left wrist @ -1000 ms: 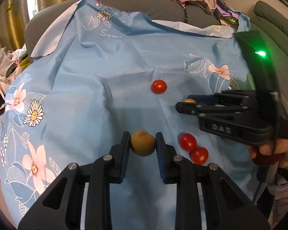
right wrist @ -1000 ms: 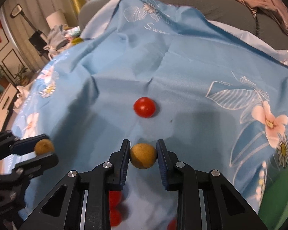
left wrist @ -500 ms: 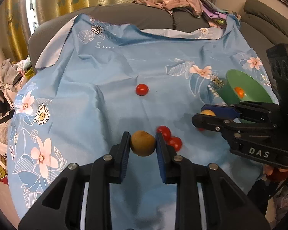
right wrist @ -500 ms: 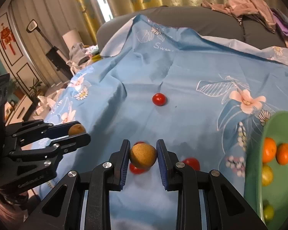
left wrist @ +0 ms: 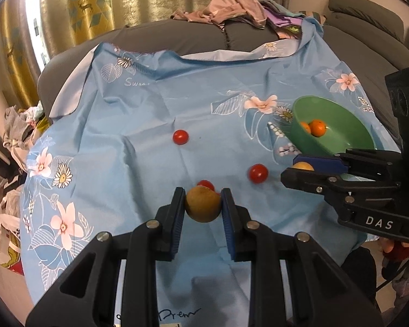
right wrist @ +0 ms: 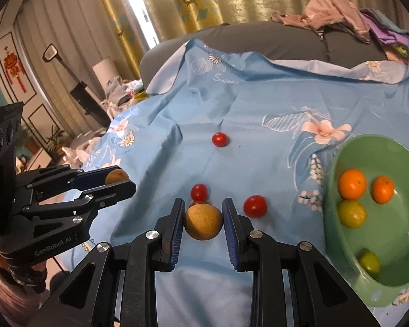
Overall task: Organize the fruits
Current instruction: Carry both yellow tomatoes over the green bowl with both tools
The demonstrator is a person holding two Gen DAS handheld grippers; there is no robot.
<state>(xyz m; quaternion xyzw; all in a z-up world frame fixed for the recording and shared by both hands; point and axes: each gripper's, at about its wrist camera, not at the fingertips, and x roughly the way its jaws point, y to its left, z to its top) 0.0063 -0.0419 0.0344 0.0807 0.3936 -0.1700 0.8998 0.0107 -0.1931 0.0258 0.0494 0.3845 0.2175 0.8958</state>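
Observation:
My left gripper (left wrist: 203, 204) is shut on a round brown fruit (left wrist: 203, 203), held above the blue floral cloth (left wrist: 139, 141). My right gripper (right wrist: 203, 222) is shut on another round brown fruit (right wrist: 203, 222). In the left wrist view the right gripper (left wrist: 300, 170) is at the right, beside the green bowl (left wrist: 338, 125). In the right wrist view the left gripper (right wrist: 120, 178) is at the left. The green bowl (right wrist: 338, 242) holds two oranges (right wrist: 351, 184) and yellow-green fruits (right wrist: 351, 214). Three red tomatoes (right wrist: 220, 139) lie on the cloth.
The cloth covers a grey sofa (left wrist: 199, 36) with a pile of clothes (left wrist: 231, 6) on its back. Curtains (right wrist: 204, 0) hang behind. Clutter (left wrist: 16, 125) lies on the floor at the left of the cloth.
Both grippers have risen and pulled back from the cloth with their brown fruits. More of the cloth and the green bowl have come into view.

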